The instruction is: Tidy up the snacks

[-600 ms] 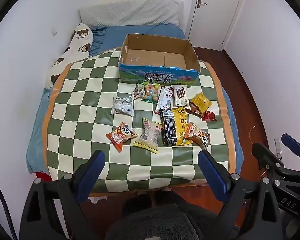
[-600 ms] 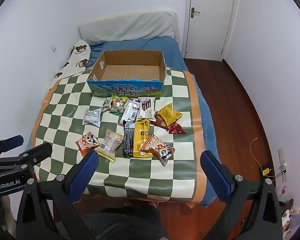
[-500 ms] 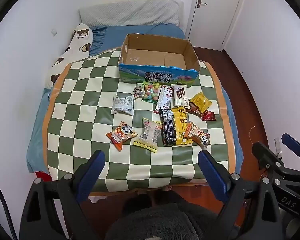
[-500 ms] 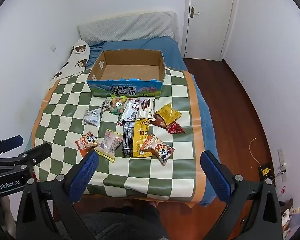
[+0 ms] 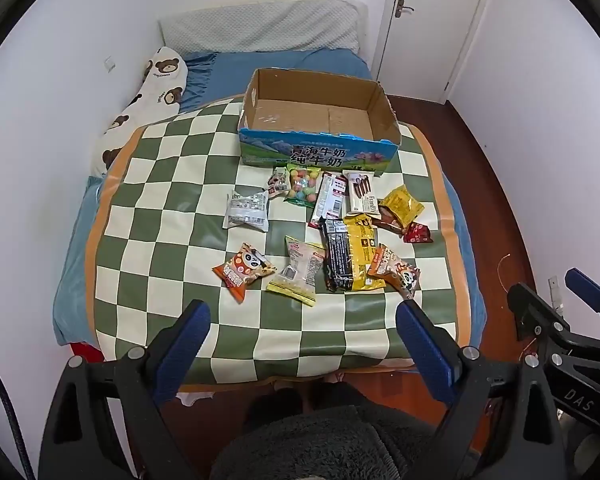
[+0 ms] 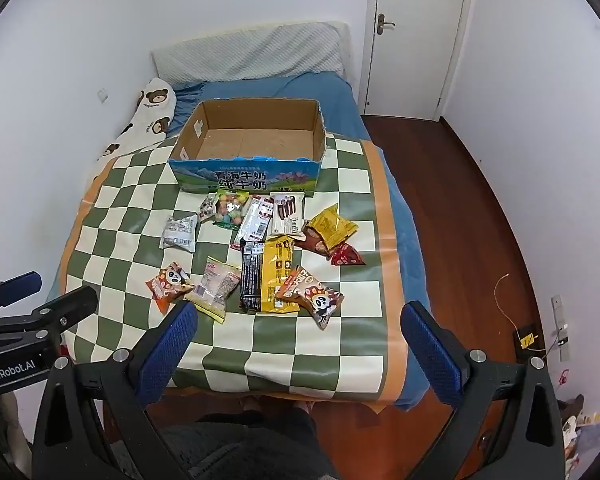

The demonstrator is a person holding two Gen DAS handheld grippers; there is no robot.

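Left wrist view: crinkly foil snack packets lie scattered on a green-and-cream checkered mat over the bed, just in front of an open, empty cardboard box. The left gripper hangs above the mat's near edge, fingers spread wide, holding nothing.

Right wrist view: the right gripper likewise has its fingers wide apart and empty, with bare mat between it and the packets. Nothing has shifted since the earlier frames.

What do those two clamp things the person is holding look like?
Each hand-held gripper, left and right, is a black frame with silver bolts and two blue-padded fingers. One side reads "GenRobot.AI", another "DAS". A black cable trails beside the left one.
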